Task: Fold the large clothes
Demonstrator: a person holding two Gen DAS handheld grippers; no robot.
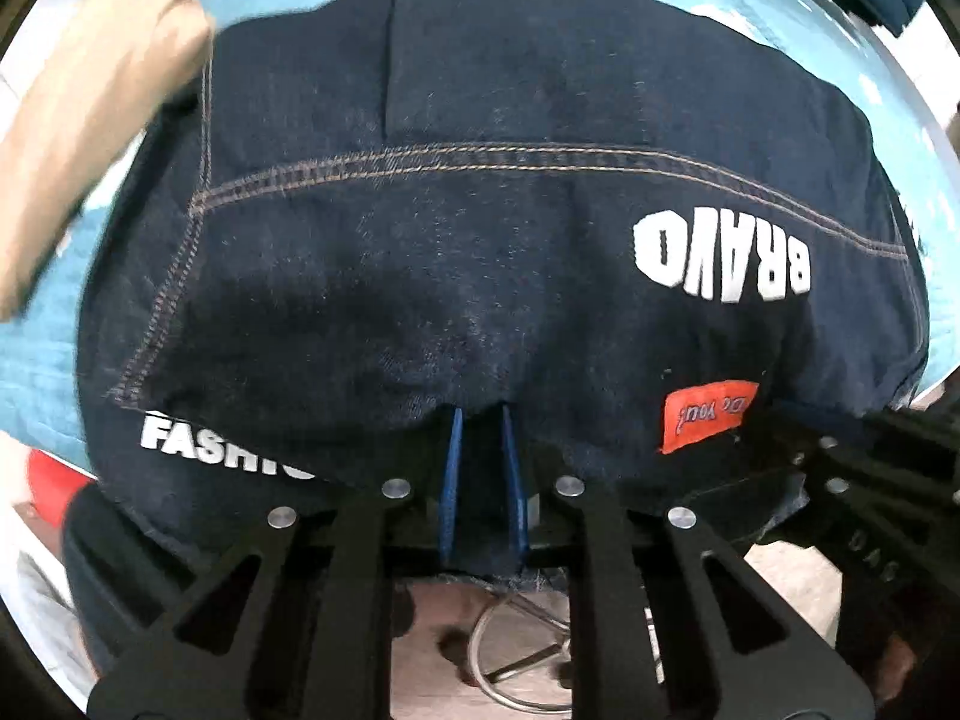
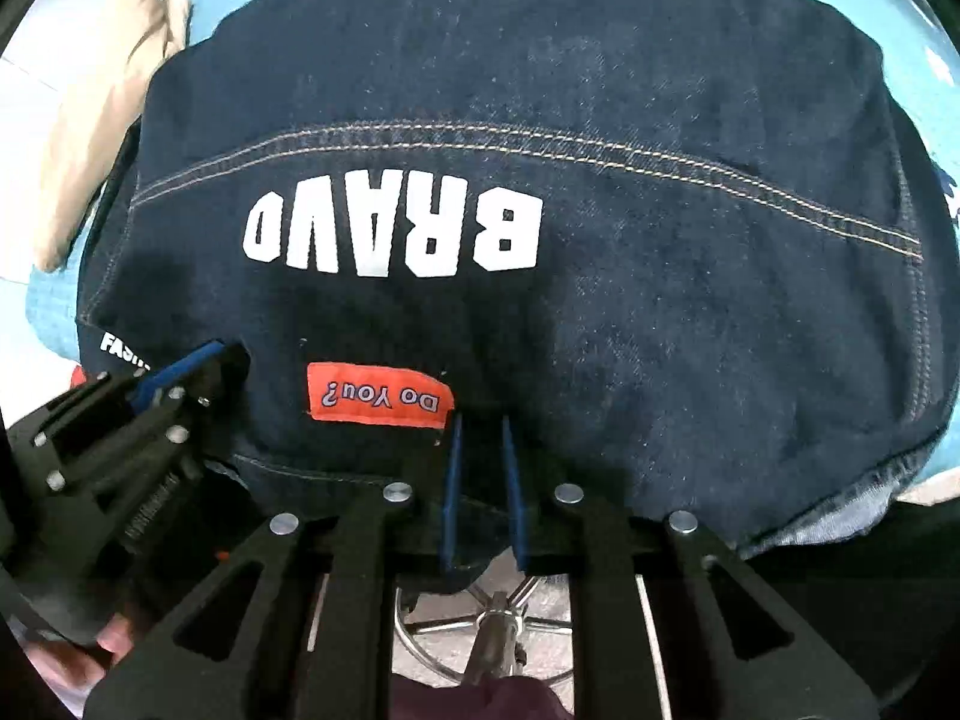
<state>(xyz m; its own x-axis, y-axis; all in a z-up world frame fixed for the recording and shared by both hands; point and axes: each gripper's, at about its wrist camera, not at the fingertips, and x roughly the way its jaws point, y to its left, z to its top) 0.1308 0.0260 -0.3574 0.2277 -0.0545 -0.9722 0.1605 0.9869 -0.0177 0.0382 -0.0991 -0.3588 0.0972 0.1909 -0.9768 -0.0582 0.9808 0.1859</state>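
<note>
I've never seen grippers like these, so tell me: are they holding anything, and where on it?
Both pinch the dark denim garment at its near edge: the left gripper near the FASHION print, the right gripper beside the orange patch.

The left gripper [image 1: 480, 420] pinched the near edge of the dark denim garment [image 1: 480, 228] (white "BRAVO" lettering, orange patch [image 1: 705, 417]) over a blue cloth [image 1: 36, 354].
</note>
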